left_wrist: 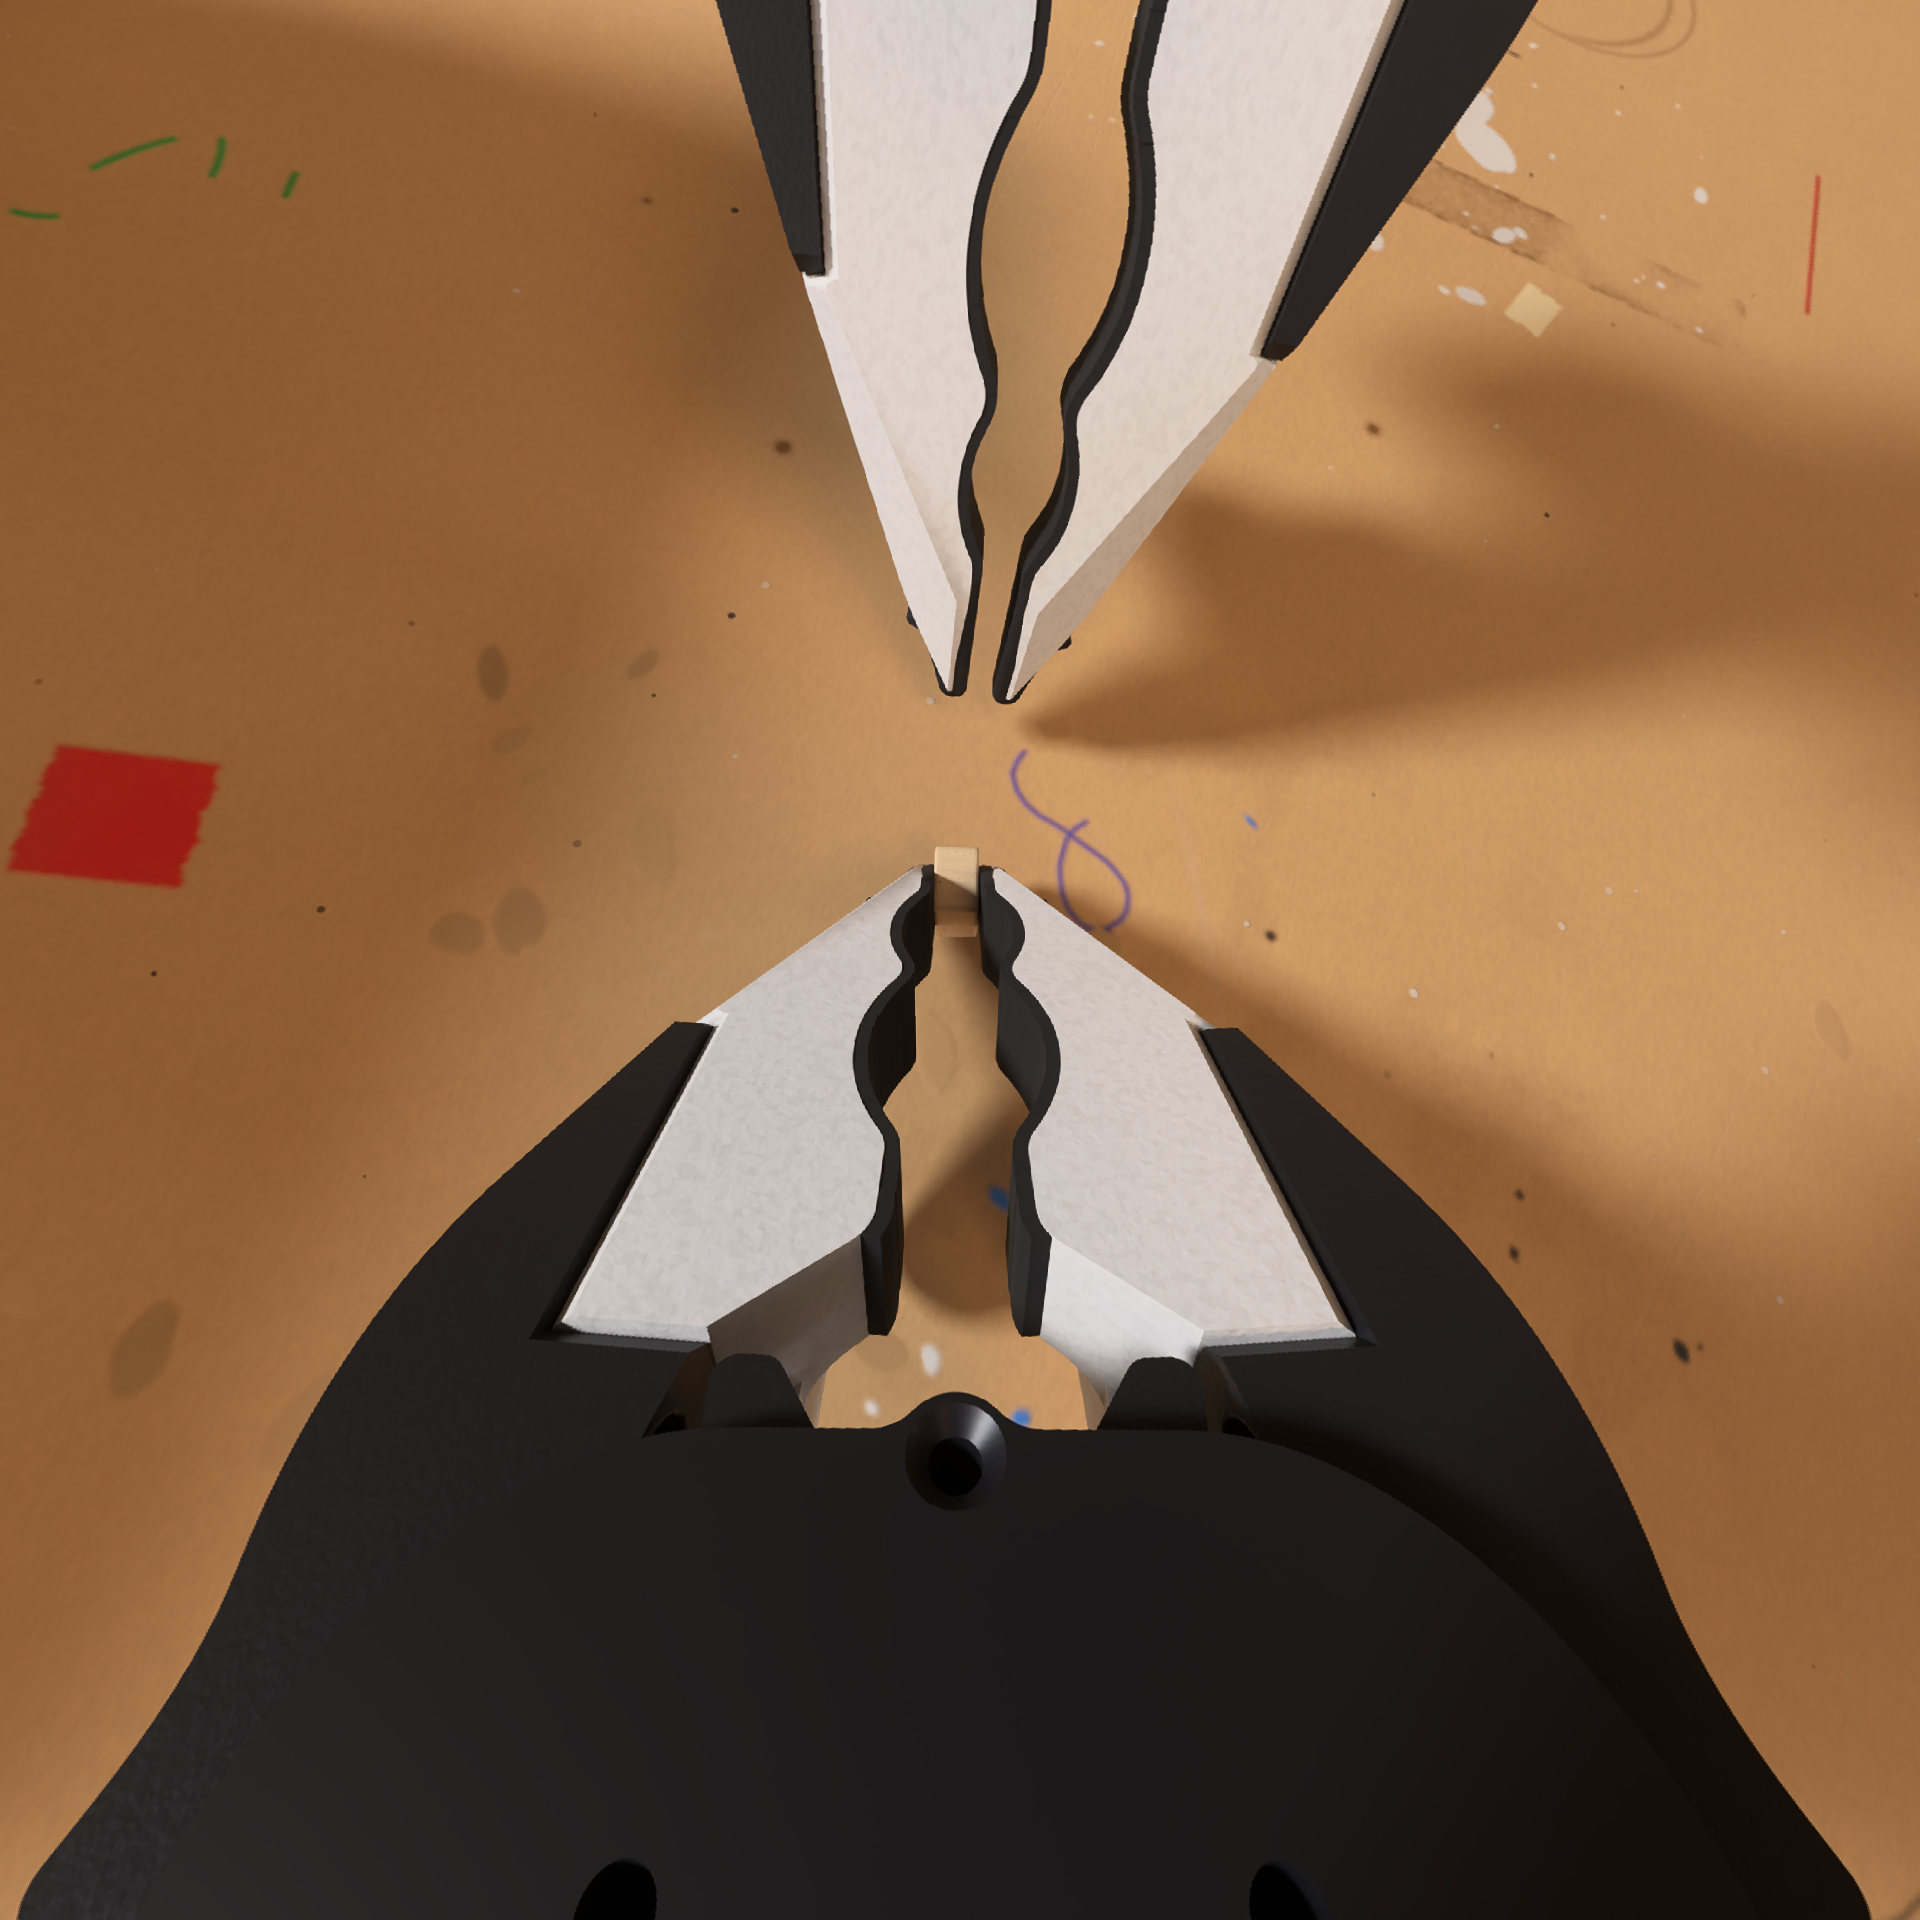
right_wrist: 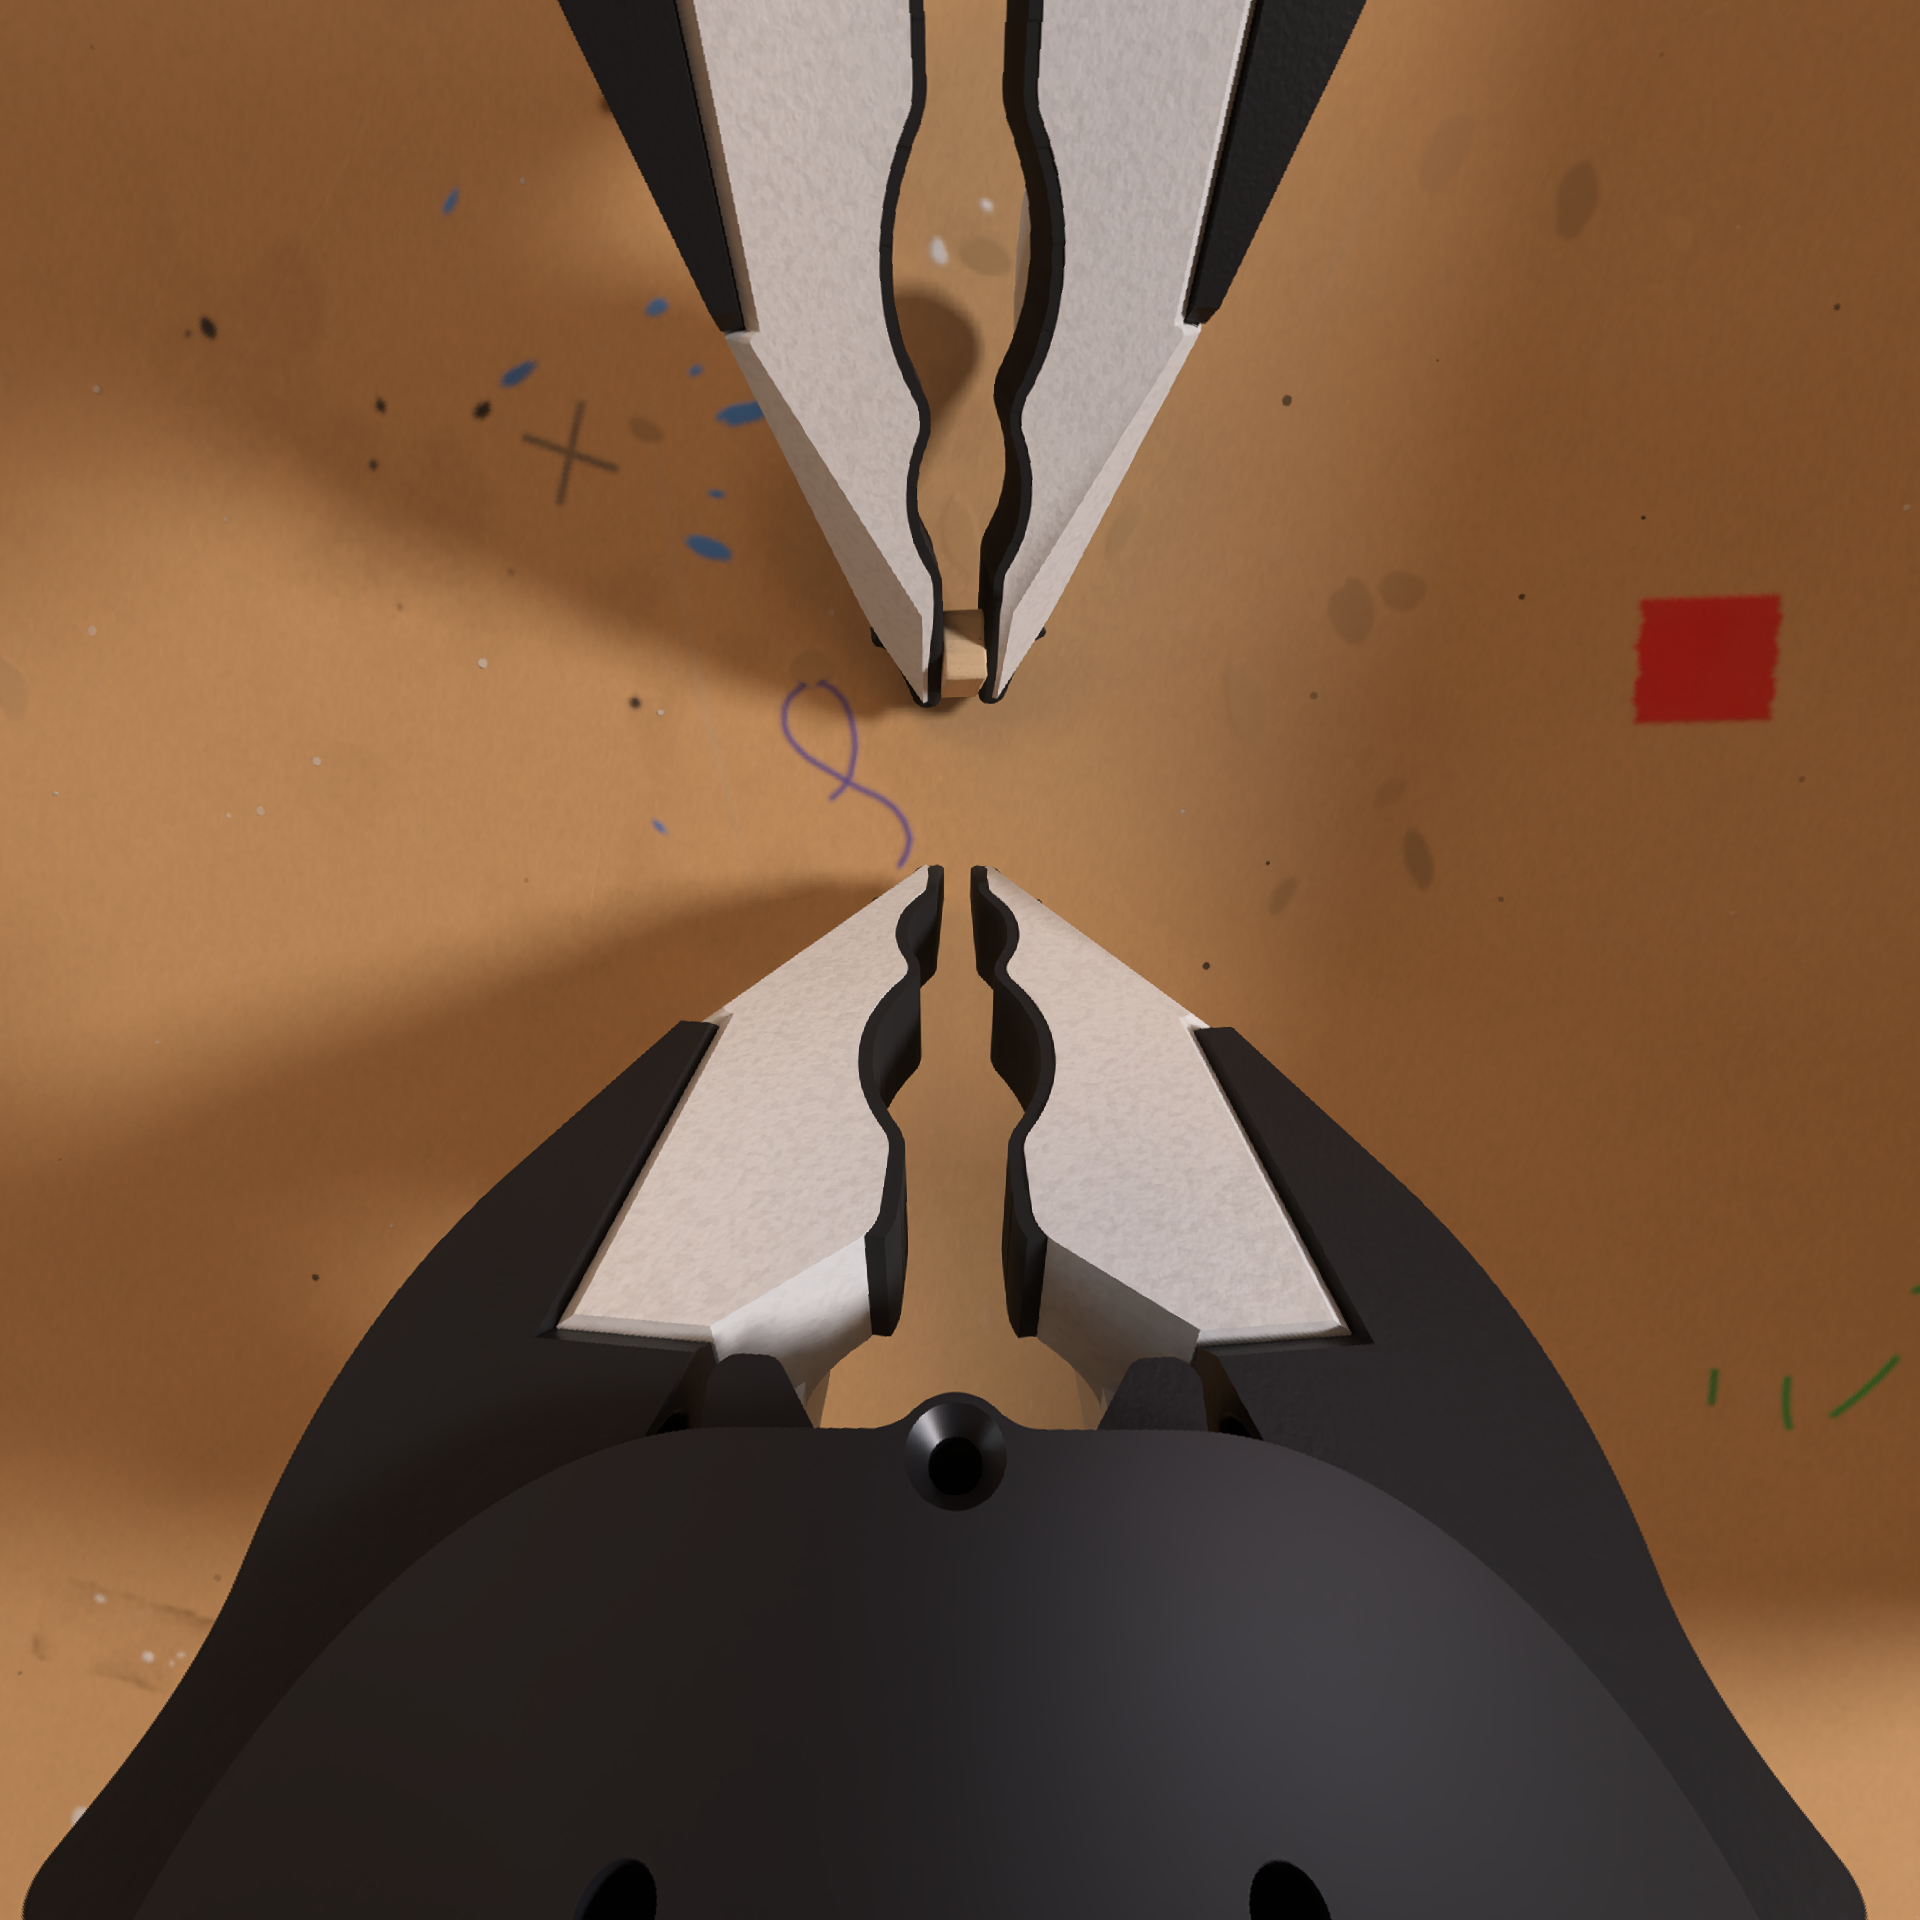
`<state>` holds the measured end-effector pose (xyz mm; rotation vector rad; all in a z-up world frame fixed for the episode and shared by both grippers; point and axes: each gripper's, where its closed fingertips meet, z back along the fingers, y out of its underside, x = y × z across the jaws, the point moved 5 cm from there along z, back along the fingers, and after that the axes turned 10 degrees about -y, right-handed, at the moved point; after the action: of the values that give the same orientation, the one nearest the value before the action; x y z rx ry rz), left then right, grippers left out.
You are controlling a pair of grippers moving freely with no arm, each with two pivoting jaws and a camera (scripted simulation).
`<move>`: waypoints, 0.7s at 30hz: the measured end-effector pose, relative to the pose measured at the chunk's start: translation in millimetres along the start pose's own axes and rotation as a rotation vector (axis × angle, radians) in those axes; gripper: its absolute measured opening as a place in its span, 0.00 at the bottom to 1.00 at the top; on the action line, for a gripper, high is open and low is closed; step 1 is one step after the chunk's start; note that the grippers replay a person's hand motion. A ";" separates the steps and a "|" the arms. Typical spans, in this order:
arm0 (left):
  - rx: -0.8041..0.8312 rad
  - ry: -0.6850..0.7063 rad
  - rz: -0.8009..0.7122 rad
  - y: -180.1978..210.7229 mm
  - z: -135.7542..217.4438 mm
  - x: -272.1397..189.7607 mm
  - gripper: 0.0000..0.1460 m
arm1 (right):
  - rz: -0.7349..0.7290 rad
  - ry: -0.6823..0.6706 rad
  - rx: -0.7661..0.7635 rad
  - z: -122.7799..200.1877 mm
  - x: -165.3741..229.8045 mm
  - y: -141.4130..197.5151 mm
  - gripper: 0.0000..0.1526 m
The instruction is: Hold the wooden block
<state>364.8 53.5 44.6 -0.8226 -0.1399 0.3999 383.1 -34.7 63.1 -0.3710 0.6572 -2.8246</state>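
A small pale wooden block [left_wrist: 956, 862] is pinched between the tips of my left gripper [left_wrist: 956, 888], which is shut on it just above the brown tabletop [left_wrist: 416, 935]. In the right wrist view the block [right_wrist: 963, 655] shows between the left gripper's tips [right_wrist: 961, 694], at the top of the frame. My right gripper [right_wrist: 957, 878] faces the left one tip to tip across a short gap. Its jaws stand nearly together with nothing between them. It also shows in the left wrist view [left_wrist: 982, 691], pointing down from the top.
The tabletop [right_wrist: 416, 935] bears painted marks: a red square [left_wrist: 114, 816] [right_wrist: 1707, 658], a purple scribble [left_wrist: 1081, 862] [right_wrist: 842, 769] between the grippers, green strokes [left_wrist: 135, 156] and blue flecks [right_wrist: 707, 545]. A small tan chip [left_wrist: 1532, 309] lies far right.
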 end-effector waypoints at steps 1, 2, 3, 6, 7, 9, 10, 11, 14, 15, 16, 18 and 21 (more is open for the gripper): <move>0.000 0.001 0.001 0.0 -0.1 0.1 0.05 | 0.003 0.002 0.006 0.0 0.0 -0.4 0.03; 0.001 0.002 0.002 -0.1 -0.1 0.2 0.05 | 0.006 0.005 0.012 -0.1 0.1 -0.8 0.03; 0.001 0.002 0.002 -0.1 -0.1 0.2 0.05 | 0.008 0.008 0.019 -0.2 0.2 -1.2 0.03; 0.002 0.003 0.005 -0.2 -0.2 0.5 0.05 | 0.007 0.011 0.031 -0.8 0.1 -2.2 0.03; 0.003 0.003 0.007 -0.2 -0.3 0.6 0.05 | 0.003 0.010 0.033 -1.0 0.0 -2.5 0.03; 0.004 0.004 0.010 -0.3 -0.3 0.9 0.05 | -0.007 0.011 0.045 -1.2 -0.1 -2.8 0.03; 0.004 0.005 0.012 -0.3 -0.4 1.0 0.05 | -0.015 0.011 0.054 -1.4 -0.2 -3.1 0.03; 0.004 0.006 0.014 -0.3 -0.4 1.1 0.05 | -0.022 0.011 0.062 -1.5 -0.3 -3.3 0.03; 0.004 0.004 0.014 -0.3 -0.4 1.0 0.05 | -0.027 0.021 0.080 -1.9 -0.3 -3.7 0.03; 0.003 0.003 0.014 -0.3 -0.5 1.1 0.05 | -0.032 0.029 0.085 -2.0 0.1 -3.9 0.03; 0.004 0.001 0.015 -0.2 -0.5 1.1 0.05 | -0.040 0.039 0.090 -2.2 0.6 -4.2 0.03; 0.004 -0.002 0.017 -0.2 -0.5 1.2 0.05 | -0.060 0.063 0.095 -2.5 1.8 -4.6 0.03; 0.004 -0.003 0.029 -0.2 -0.6 1.2 0.05 | -0.104 0.104 0.098 -3.3 3.7 -4.8 0.03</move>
<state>366.1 53.4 44.4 -0.8204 -0.1303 0.4282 377.9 -30.2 63.1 -0.2492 0.5304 -2.9780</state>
